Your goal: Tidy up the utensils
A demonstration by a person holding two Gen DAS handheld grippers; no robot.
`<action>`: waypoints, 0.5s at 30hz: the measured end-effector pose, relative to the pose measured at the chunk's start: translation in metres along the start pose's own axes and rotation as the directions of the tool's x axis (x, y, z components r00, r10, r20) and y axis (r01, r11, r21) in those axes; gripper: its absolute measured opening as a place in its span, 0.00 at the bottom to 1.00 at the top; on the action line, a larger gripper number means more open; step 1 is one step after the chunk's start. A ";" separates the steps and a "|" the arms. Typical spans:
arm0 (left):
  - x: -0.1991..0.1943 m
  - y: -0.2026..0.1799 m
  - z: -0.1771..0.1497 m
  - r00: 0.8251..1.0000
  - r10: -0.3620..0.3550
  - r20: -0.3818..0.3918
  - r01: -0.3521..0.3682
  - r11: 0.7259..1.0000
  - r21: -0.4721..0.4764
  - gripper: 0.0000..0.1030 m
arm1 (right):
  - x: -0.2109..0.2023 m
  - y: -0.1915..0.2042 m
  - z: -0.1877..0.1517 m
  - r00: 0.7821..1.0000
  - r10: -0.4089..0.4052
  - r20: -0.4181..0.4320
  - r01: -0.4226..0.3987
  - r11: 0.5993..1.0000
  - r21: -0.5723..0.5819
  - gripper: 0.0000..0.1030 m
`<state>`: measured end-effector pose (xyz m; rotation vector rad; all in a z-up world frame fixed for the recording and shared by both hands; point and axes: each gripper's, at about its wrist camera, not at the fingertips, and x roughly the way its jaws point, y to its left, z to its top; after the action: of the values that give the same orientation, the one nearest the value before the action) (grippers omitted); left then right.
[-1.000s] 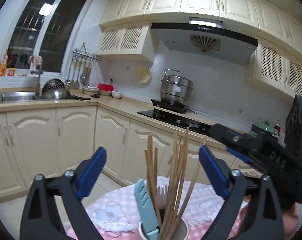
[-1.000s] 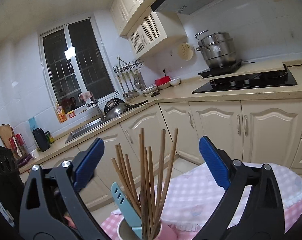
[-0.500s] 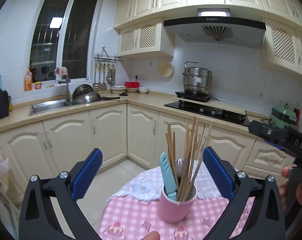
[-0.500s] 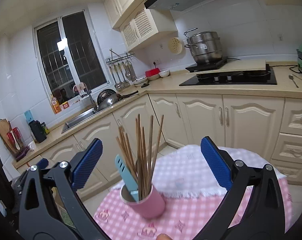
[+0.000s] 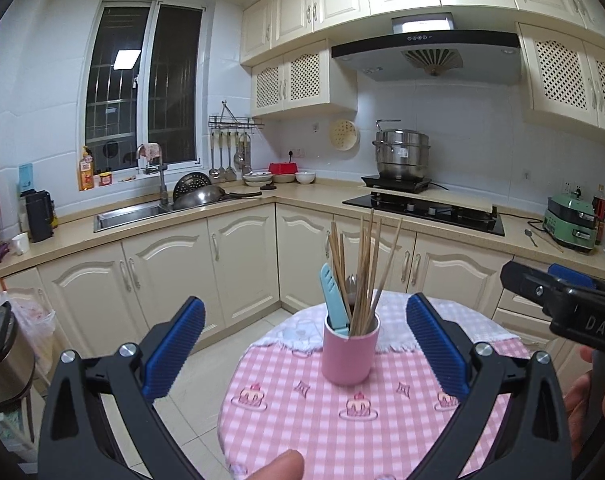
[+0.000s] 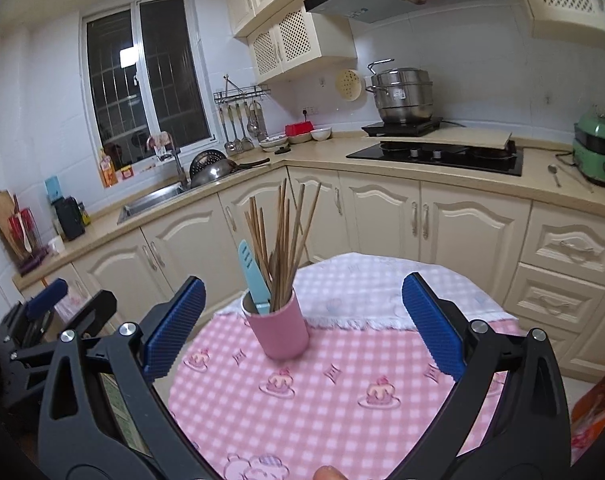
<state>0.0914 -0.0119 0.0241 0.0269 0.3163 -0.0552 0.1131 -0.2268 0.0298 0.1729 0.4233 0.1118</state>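
Observation:
A pink cup [image 5: 349,350] [image 6: 279,327] stands upright on the round table with a pink checked cloth [image 5: 342,416] [image 6: 334,408]. Several wooden chopsticks [image 5: 364,272] [image 6: 283,240], a light blue handled utensil [image 5: 333,298] [image 6: 253,278] and a metal spoon stick out of it. My left gripper [image 5: 304,346] is open, well back from the cup, nothing between its blue pads. My right gripper [image 6: 302,326] is open too, also back from the cup and empty. In the left wrist view the right gripper [image 5: 562,300] shows at the right edge.
A fingertip [image 5: 276,466] pokes in at the table's near edge. Cream cabinets [image 5: 238,260], a sink [image 5: 130,214], a black hob [image 5: 426,212] with a steel pot [image 5: 400,154] and a green cooker [image 5: 570,222] line the counters behind. A bin with a bag [image 5: 30,328] stands at the left.
Both grippers have pulled back and up from right over the cup; the whole cup and the table now show. Both stay open and empty.

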 end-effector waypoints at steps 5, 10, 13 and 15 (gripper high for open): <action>-0.028 0.003 -0.008 1.000 0.014 0.006 -0.014 1.000 -0.012 0.96 | -0.021 0.007 -0.015 1.000 -0.031 0.003 0.031 0.999 -0.040 0.94; -0.051 0.006 -0.014 1.000 0.025 0.006 -0.025 0.999 -0.021 0.96 | -0.038 0.016 -0.027 0.999 -0.040 0.001 0.040 0.997 -0.068 0.94; -0.063 0.009 -0.017 1.000 0.028 0.015 -0.027 0.999 -0.029 0.96 | -0.045 0.021 -0.028 0.999 -0.048 0.021 0.050 0.996 -0.076 0.94; -0.069 0.011 -0.018 0.999 0.027 0.023 -0.026 0.999 -0.031 0.96 | -0.051 0.024 -0.029 0.998 -0.051 0.034 0.053 0.995 -0.079 0.94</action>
<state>0.0206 0.0032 0.0285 0.0001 0.2932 -0.0243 0.0528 -0.2060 0.0289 0.0847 0.3907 0.0745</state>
